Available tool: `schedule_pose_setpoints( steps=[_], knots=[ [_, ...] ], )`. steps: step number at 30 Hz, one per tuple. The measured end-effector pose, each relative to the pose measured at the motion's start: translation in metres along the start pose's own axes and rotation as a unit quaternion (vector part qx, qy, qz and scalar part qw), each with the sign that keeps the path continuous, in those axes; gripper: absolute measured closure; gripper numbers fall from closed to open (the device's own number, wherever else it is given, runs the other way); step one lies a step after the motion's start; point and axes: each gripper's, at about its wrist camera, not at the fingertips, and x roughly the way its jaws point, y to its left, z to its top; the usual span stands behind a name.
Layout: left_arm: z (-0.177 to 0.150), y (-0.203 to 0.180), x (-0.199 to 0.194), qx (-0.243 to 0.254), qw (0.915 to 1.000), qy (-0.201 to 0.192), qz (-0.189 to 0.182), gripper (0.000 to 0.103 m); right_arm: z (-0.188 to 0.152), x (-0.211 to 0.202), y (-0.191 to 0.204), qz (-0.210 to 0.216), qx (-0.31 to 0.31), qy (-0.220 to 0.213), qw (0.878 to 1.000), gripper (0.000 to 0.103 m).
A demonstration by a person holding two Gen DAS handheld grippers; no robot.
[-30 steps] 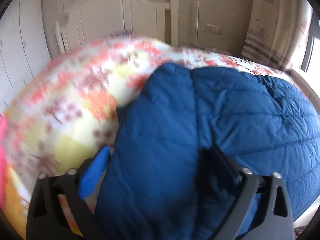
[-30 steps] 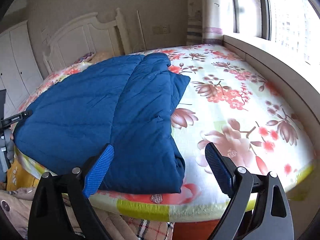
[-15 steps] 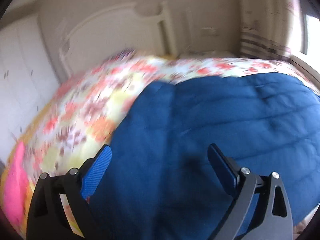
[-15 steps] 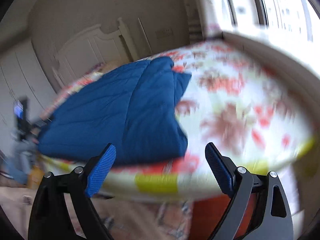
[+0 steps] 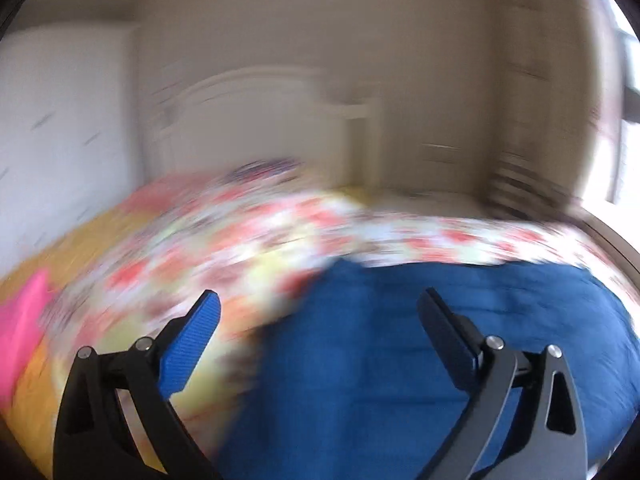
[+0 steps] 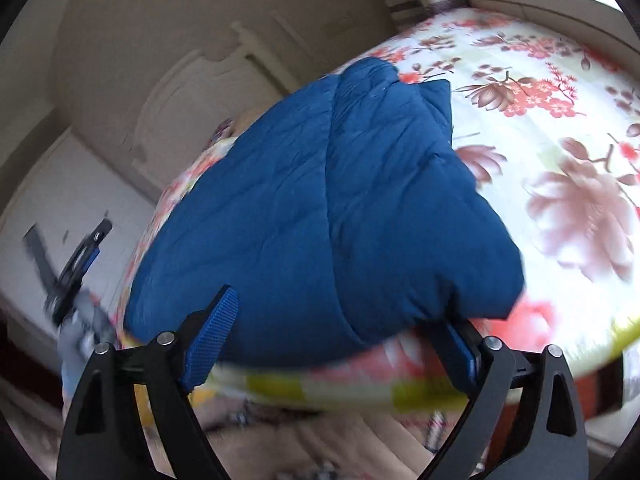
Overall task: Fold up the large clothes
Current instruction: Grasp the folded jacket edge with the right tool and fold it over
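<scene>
A blue quilted jacket (image 6: 320, 208) lies folded on the floral bedsheet (image 6: 560, 128), near the bed's front edge. In the left wrist view the jacket (image 5: 420, 360) fills the lower right, blurred by motion. My left gripper (image 5: 320, 312) is open and empty, held above the jacket's left edge. My right gripper (image 6: 340, 312) is open and empty, with its blue-padded fingers (image 6: 212, 336) low at the bed's front edge, either side of the jacket's near end. The left gripper also shows at the far left of the right wrist view (image 6: 76, 264).
A white headboard (image 5: 260, 120) and a white wardrobe (image 5: 60, 120) stand behind the bed. A pink cloth (image 5: 20, 328) lies at the bed's left side. A window ledge (image 6: 540, 0) runs along the right. Clothes lie on the floor (image 6: 320, 440) below the bed edge.
The left gripper let go of the jacket, opened and pulled back and up. The right gripper swung down and closer to the jacket's near end at the bed edge.
</scene>
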Motion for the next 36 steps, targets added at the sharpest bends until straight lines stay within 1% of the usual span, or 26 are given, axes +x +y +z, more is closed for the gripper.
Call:
schedule_pose_setpoints(
  steps=[2, 4, 5, 6, 7, 9, 10, 11, 13, 14, 16, 18, 19, 20, 21, 23, 24, 25, 28, 29, 30, 32, 33, 34, 35, 36],
  knots=[
    [0.0, -0.048, 0.011, 0.049, 0.9956, 0.024, -0.076, 0.002, 0.007, 0.007, -0.002, -0.003, 0.032, -0.023, 0.999, 0.006],
    [-0.007, -0.085, 0.033, 0.086, 0.9871, 0.057, -0.122, 0.002, 0.011, 0.012, 0.0, -0.018, 0.043, -0.041, 0.998, 0.006],
    [-0.014, -0.101, 0.047, 0.107, 0.9833, 0.075, -0.126, 0.002, 0.01, 0.013, 0.003, -0.02, 0.037, -0.038, 0.998, 0.006],
    [-0.026, -0.12, 0.07, 0.14, 0.9746, 0.116, -0.131, 0.002, 0.008, 0.014, 0.006, -0.018, 0.026, -0.032, 0.999, 0.006],
    [-0.036, -0.131, 0.085, 0.161, 0.9665, 0.146, -0.137, 0.002, 0.007, 0.016, 0.008, -0.011, 0.02, -0.025, 0.999, 0.007],
    [-0.039, -0.126, 0.092, 0.143, 0.9645, 0.151, -0.162, 0.002, 0.004, 0.015, 0.009, -0.002, 0.004, -0.017, 1.0, 0.009],
    [-0.039, -0.121, 0.094, 0.128, 0.9627, 0.161, -0.176, 0.002, 0.006, 0.015, 0.008, 0.0, 0.011, -0.017, 1.0, 0.011],
    [-0.04, -0.116, 0.096, 0.116, 0.9606, 0.165, -0.191, 0.002, 0.007, 0.015, 0.007, -0.001, 0.023, -0.018, 1.0, 0.011],
    [-0.041, -0.114, 0.096, 0.107, 0.9591, 0.168, -0.201, 0.002, 0.015, 0.017, 0.004, -0.006, 0.054, -0.023, 0.998, 0.008],
    [-0.042, -0.114, 0.098, 0.104, 0.9582, 0.17, -0.205, 0.002, 0.022, 0.02, 0.002, -0.014, 0.075, -0.036, 0.996, 0.007],
    [-0.042, -0.114, 0.099, 0.098, 0.9564, 0.174, -0.213, 0.002, 0.036, 0.031, 0.002, -0.035, 0.092, -0.064, 0.993, 0.006],
    [-0.041, -0.109, 0.101, 0.093, 0.9549, 0.177, -0.219, 0.002, 0.042, 0.043, 0.008, -0.043, 0.087, -0.074, 0.993, 0.006],
    [-0.041, -0.108, 0.102, 0.091, 0.9546, 0.177, -0.221, 0.002, 0.046, 0.049, 0.011, -0.041, 0.081, -0.074, 0.993, 0.008],
    [-0.041, -0.107, 0.1, 0.09, 0.9547, 0.177, -0.221, 0.002, 0.05, 0.054, 0.014, -0.024, 0.077, -0.076, 0.994, 0.014],
    [-0.041, -0.106, 0.101, 0.088, 0.9551, 0.178, -0.22, 0.002, 0.051, 0.056, 0.012, -0.005, 0.085, -0.081, 0.993, 0.03],
    [-0.041, -0.102, 0.1, 0.077, 0.9566, 0.177, -0.218, 0.002, 0.045, 0.051, 0.005, 0.04, 0.099, -0.092, 0.99, 0.042],
    [-0.04, -0.102, 0.102, 0.075, 0.9563, 0.177, -0.22, 0.002, 0.041, 0.04, -0.001, 0.059, 0.095, -0.101, 0.989, 0.055],
    [-0.039, -0.102, 0.101, 0.074, 0.9563, 0.176, -0.221, 0.002, 0.032, 0.029, -0.002, 0.076, 0.092, -0.116, 0.986, 0.062],
    [-0.035, -0.103, 0.092, 0.079, 0.953, 0.184, -0.227, 0.003, 0.017, 0.001, -0.003, 0.099, 0.075, -0.142, 0.982, 0.067],
    [-0.03, -0.102, 0.089, 0.075, 0.9512, 0.187, -0.233, 0.003, 0.009, -0.01, 0.001, 0.098, 0.058, -0.151, 0.982, 0.067],
    [-0.021, -0.1, 0.084, 0.067, 0.9524, 0.182, -0.235, 0.003, 0.003, -0.018, 0.007, 0.093, 0.044, -0.156, 0.982, 0.067],
    [-0.001, -0.101, 0.08, 0.069, 0.9604, 0.166, -0.213, 0.003, -0.006, -0.03, 0.016, 0.093, 0.022, -0.164, 0.982, 0.067],
    [0.01, -0.105, 0.082, 0.078, 0.9657, 0.155, -0.193, 0.003, -0.008, -0.035, 0.019, 0.096, 0.011, -0.17, 0.981, 0.067],
    [0.019, -0.11, 0.091, 0.09, 0.97, 0.155, -0.164, 0.003, -0.009, -0.039, 0.026, 0.098, -0.004, -0.177, 0.979, 0.067],
    [0.023, -0.115, 0.101, 0.098, 0.9705, 0.164, -0.147, 0.003, -0.01, -0.043, 0.033, 0.099, -0.02, -0.183, 0.978, 0.067],
    [0.025, -0.121, 0.121, 0.102, 0.9677, 0.186, -0.136, 0.003, -0.011, -0.047, 0.043, 0.098, -0.037, -0.188, 0.977, 0.067]
  ],
)
